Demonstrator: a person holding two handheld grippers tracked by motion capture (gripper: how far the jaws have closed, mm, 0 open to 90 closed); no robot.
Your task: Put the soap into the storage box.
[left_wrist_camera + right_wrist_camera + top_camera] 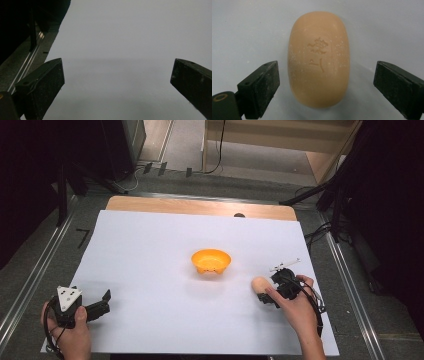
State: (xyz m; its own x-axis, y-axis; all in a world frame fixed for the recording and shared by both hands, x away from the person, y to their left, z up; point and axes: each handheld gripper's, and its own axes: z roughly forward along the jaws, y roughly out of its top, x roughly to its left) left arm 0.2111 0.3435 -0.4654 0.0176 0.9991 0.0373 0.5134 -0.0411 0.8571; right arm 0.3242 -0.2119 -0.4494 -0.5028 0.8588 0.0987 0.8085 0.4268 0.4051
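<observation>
A tan oval soap bar [319, 60] with stamped marks lies flat on the white sheet. My right gripper [325, 87] is open, one jaw on each side of the bar and neither touching it. From above, the soap [260, 284] sits just left of the right gripper [268, 296], near the table's right front. An orange bowl [211, 261] stands at the middle of the sheet, apart from both grippers. My left gripper [104, 301] rests at the front left, open, with nothing but bare white sheet [120, 50] between its jaws [117, 85].
The white sheet [150, 270] covers most of the wooden table [200, 206]. Metal rails [45, 255] run along the left and right sides. Dark stands and cables [320, 195] crowd the floor beyond the far right corner.
</observation>
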